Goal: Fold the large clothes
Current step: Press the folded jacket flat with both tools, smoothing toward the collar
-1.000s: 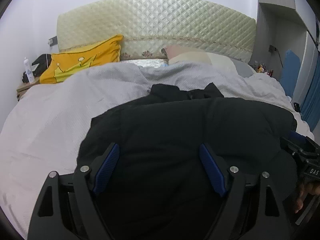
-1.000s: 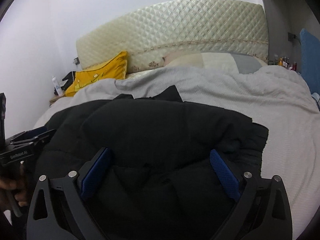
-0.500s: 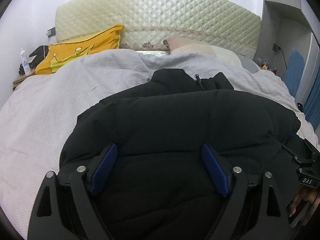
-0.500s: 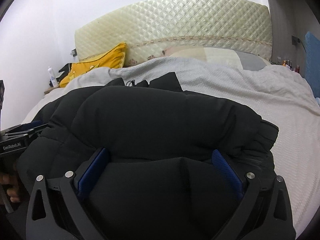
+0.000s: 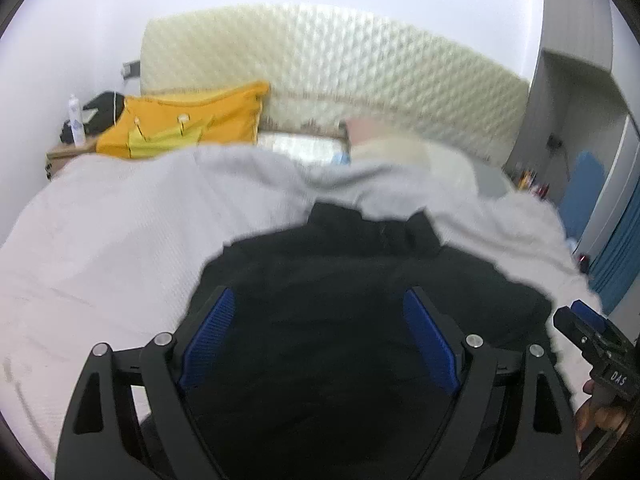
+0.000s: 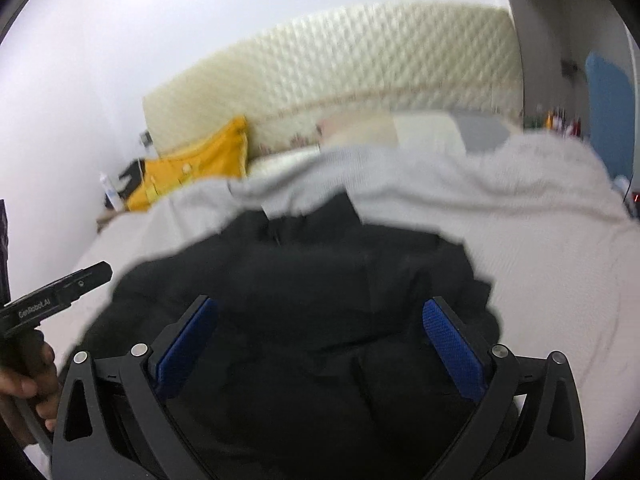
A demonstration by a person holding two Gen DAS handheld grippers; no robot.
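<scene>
With the jacket (image 5: 360, 320) lying bunched on the bed (image 5: 100, 248), both the left gripper (image 5: 320, 336) and right gripper (image 6: 320, 340) hover over it with jaws spread and pinching nothing, likely to let the fold settle.

My tongs (image 5: 316, 300) are black with blue ribbed pads (image 5: 208, 334). The jacket (image 5: 360, 320) below them is plain black, on a pale grey blanket (image 5: 120, 240). The headboard (image 5: 340, 80) is cream with a quilted diamond pattern. The pillow (image 5: 188, 124) is orange-yellow with lighter yellow marks.
</scene>
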